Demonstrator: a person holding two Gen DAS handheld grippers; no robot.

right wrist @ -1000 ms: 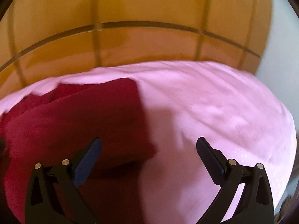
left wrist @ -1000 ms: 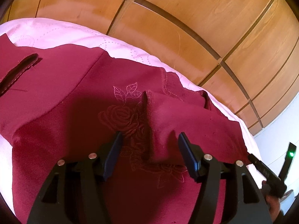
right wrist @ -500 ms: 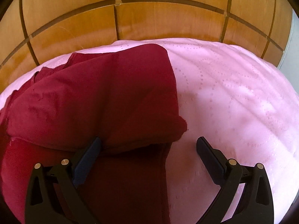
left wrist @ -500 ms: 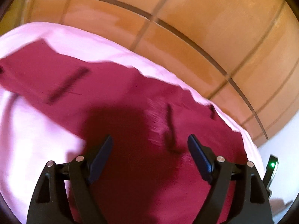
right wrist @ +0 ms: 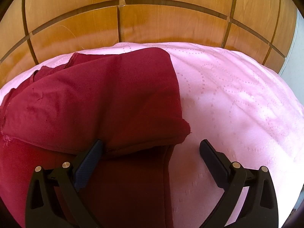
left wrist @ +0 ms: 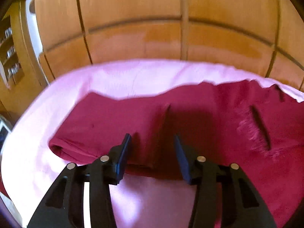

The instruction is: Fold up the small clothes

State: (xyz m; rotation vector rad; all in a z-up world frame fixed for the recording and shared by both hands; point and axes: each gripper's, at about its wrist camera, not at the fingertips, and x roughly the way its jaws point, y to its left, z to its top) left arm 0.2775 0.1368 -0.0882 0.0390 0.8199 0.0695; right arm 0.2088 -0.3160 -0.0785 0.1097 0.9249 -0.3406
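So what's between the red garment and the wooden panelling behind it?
Only a bare strip of pink bedspread separates the red garment from the wooden panelling, clearest in the right wrist view.

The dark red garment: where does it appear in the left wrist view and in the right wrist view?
Left wrist: dark red garment spans centre to right edge, on the pink bedspread.
Right wrist: it fills the left half.
Shared landmark: wooden panelled wall behind the bed.

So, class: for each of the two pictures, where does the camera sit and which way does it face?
Left wrist: on the left gripper, facing down at the red garment; its jaws are closing, untouched.
Right wrist: on the right gripper, open, facing the garment's folded corner.
Shared: garment, pink bedspread, wooden panels.
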